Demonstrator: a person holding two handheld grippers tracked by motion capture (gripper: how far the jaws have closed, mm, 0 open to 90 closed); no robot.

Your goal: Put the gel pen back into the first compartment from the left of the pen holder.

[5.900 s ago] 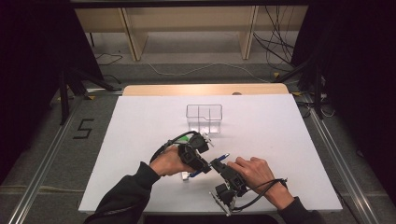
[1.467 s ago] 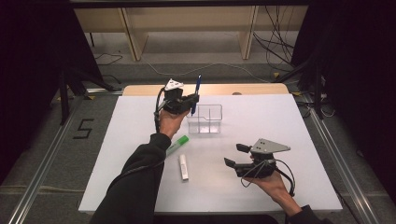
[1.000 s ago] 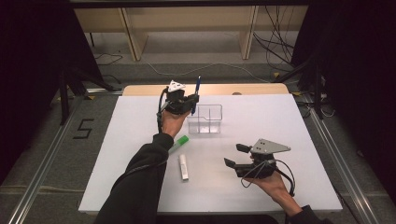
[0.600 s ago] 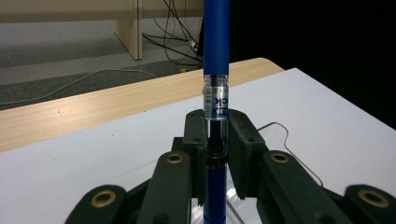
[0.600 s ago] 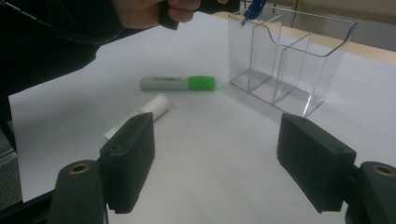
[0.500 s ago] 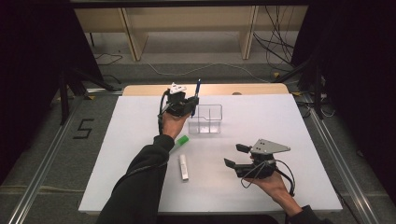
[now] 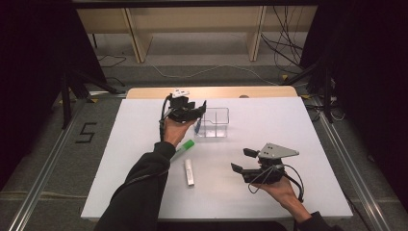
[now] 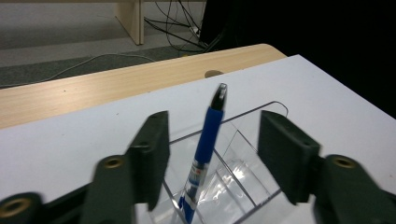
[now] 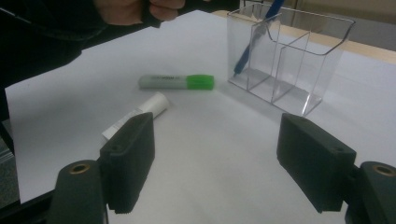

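Observation:
A blue pen [image 7: 197,126] [image 8: 205,144] [image 9: 252,39] leans in the left compartment of a clear plastic organizer [image 7: 217,124] [image 8: 254,109] [image 9: 299,60] at the back middle of the white table. My left gripper [image 7: 197,111] [image 8: 215,126] hovers just over that compartment. Its jaws have just been opening and now stand open, with the pen between them and untouched by either pad. My right gripper [image 7: 241,160] [image 9: 219,140] rests low at the front right, open with nothing between its jaws, pointing toward the organizer.
A grey marker with a green cap [image 7: 183,148] [image 9: 177,82] lies by the left forearm. A white tube [image 7: 189,172] [image 9: 135,115] lies just in front of it. The table's wooden strip [image 7: 269,91] runs along the far edge.
The left gripper's jaws have opened and let go of the blue pen, which has dropped from above the organizer into its left compartment. The right gripper has stayed where it was.

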